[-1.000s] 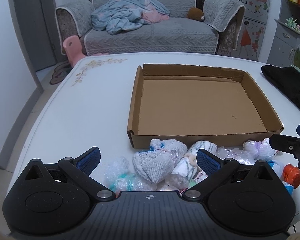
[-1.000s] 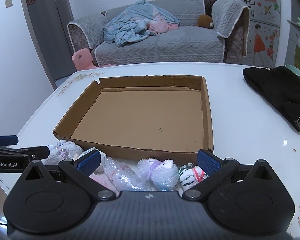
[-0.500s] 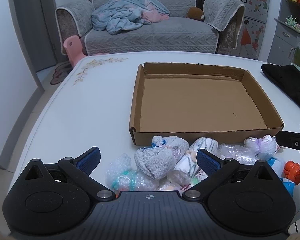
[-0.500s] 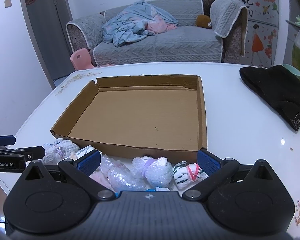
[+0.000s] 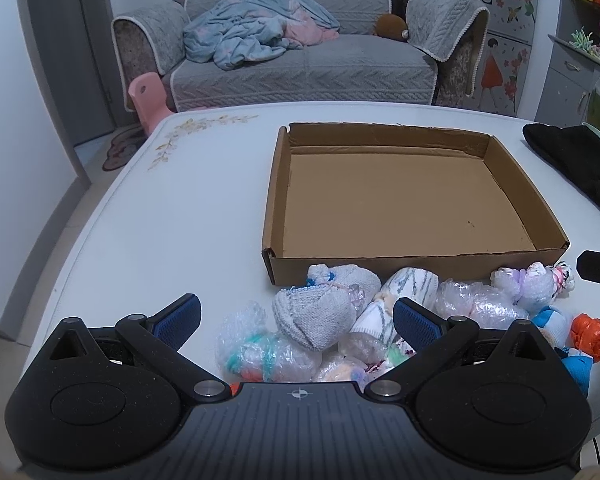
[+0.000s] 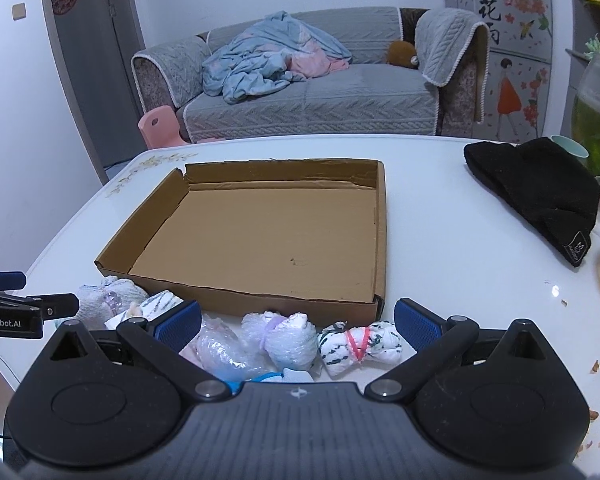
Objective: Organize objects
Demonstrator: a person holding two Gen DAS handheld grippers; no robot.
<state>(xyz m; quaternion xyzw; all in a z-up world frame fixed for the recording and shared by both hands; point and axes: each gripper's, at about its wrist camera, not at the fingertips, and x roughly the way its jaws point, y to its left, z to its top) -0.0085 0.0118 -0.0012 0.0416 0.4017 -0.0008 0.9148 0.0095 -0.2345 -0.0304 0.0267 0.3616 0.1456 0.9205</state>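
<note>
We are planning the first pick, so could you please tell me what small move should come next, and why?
Probably lower the open left gripper onto the grey knitted bundle between its fingers: the cardboard box holds nothing, and neither gripper grips anything.

A home living room: a grey knitted-cover sofa (image 5: 300, 68) with a crumpled blue blanket (image 5: 252, 36), and a white flower-patterned table (image 5: 172, 216) before it.
</note>
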